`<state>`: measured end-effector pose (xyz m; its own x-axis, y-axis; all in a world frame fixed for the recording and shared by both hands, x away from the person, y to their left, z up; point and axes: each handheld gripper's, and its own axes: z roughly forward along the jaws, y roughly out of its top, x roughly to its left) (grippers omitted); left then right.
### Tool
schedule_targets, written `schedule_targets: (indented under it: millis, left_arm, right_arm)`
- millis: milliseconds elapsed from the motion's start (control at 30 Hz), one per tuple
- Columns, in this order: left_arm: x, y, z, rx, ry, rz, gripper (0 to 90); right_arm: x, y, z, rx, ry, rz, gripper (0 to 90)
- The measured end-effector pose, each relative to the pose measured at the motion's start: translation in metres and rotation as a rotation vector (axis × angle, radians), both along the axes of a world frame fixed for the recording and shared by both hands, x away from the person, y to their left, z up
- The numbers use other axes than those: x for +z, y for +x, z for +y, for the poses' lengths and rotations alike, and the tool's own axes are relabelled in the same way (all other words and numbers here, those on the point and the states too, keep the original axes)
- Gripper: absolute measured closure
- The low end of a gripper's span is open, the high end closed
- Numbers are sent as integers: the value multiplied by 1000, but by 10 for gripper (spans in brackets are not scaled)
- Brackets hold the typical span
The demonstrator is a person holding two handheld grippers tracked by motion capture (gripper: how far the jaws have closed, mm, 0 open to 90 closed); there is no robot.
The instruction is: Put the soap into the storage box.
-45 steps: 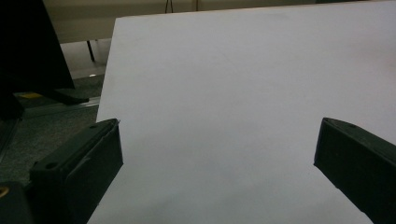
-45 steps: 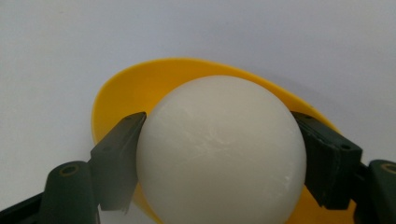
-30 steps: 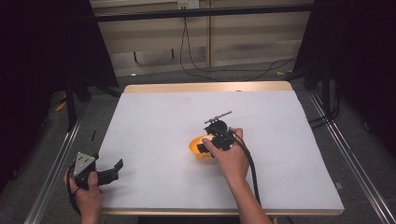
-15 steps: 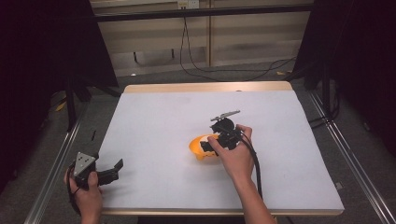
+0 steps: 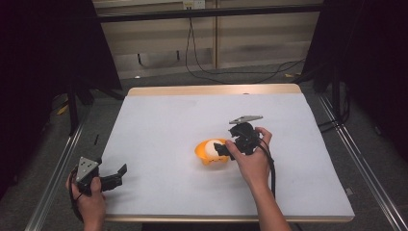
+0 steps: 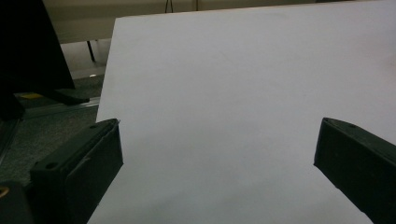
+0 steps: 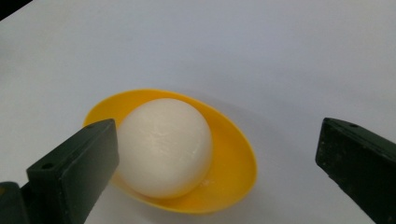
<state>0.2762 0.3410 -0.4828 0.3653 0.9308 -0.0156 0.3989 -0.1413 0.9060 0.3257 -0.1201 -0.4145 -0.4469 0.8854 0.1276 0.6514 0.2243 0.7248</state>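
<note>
My right gripper (image 5: 224,147), jaws spread wide, hangs at the white ball (image 7: 163,145) in the yellow bowl (image 7: 233,172) mid-table, ball toward 11 o'clock between the jaws, while my left gripper (image 5: 115,175) idles wide at the table's (image 5: 159,120) 7 o'clock corner.

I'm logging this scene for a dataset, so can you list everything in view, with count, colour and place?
bowl: one, yellow-orange, right of the table's middle, by the right gripper.
ball: one, white, sitting in the bowl.
table: one, white top with a wooden edge, centre of the high view.
cables: several, black, on the floor beyond the table.
left gripper: one, black with a grey plate, at the table's near left corner, jaws wide apart over bare table.
right gripper: one, black, jaws wide apart, one jaw beside the ball.
hands: two, each holding a gripper, coming in from the near edge.
</note>
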Motion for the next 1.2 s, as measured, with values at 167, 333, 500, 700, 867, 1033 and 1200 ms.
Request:
schedule_targets:
  millis: [167, 333, 500, 700, 867, 1033, 1200]
  left_arm:
    - [0, 0, 0, -1, 0, 0, 10]
    - [0, 0, 0, -2, 1, 0, 10]
    - [0, 0, -1, -3, 2, 0, 10]
    - [0, 0, -1, 0, 4, -1, 10]
    - [0, 0, -1, -5, 7, -1, 10]
    - [0, 0, -1, -4, 7, -2, 10]
    - [0, 0, -1, -5, 8, -2, 11]
  right_arm:
    - [-2, -4, -12, -25, 3, -2, 0]
    - [-3, -9, -27, -56, 12, -24, 0]
    - [-5, -12, -39, -79, 18, -27, 0]
    - [-8, -17, -55, -103, 13, -31, 0]
    - [-11, -22, -69, -127, 15, -31, 0]
    - [-14, -27, -82, -145, 15, -38, 0]
    - [-17, -33, -95, -165, 14, -38, 0]
